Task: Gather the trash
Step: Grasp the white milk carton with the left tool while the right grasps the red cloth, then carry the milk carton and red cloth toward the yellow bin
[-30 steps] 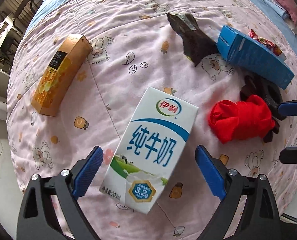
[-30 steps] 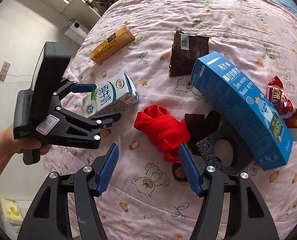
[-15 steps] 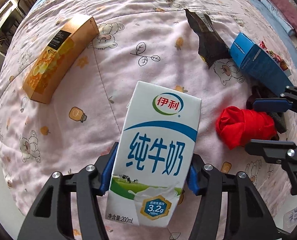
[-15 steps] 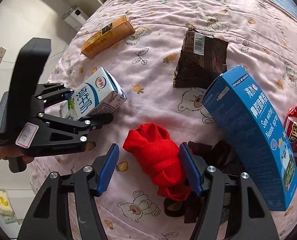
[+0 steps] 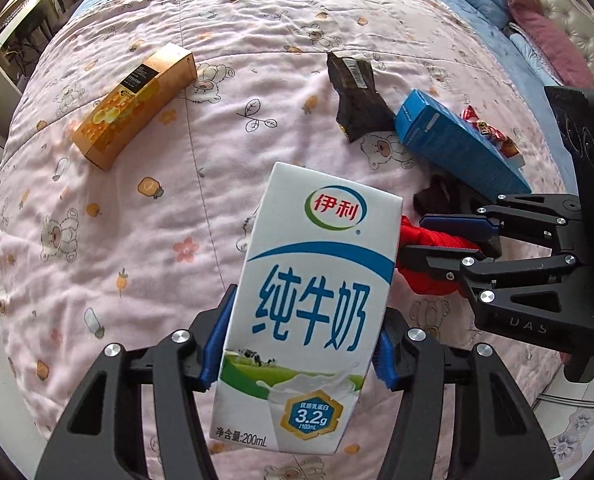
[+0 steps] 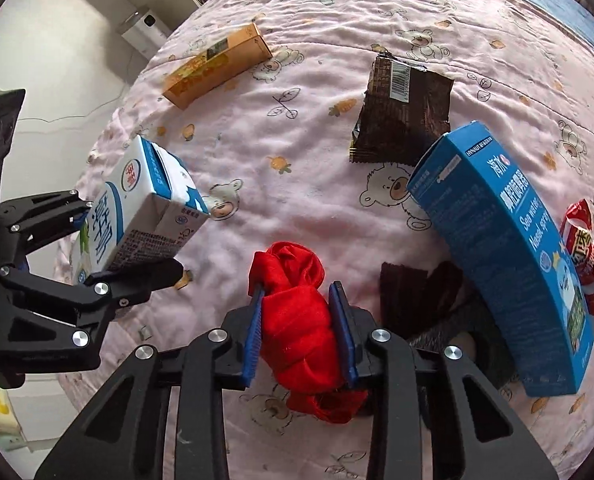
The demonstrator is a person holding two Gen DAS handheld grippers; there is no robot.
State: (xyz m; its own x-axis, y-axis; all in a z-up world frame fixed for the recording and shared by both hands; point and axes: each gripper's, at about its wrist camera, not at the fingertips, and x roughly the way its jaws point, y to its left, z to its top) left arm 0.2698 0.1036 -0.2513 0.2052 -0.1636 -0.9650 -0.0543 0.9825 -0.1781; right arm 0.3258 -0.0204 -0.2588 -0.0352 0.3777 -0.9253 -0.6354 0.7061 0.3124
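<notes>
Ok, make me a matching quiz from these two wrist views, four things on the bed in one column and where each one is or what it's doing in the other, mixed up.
Column one:
1. white milk carton
2. red knotted cloth
3. orange cardboard box
4. long blue cardboard box

Column two:
A. lying alone on the pink quilt, far side
B. between the right gripper fingers, which are closing
C. clamped in the left gripper
D. resting partly over dark fabric

Pairs: 1-C, 2-B, 3-A, 4-D
</notes>
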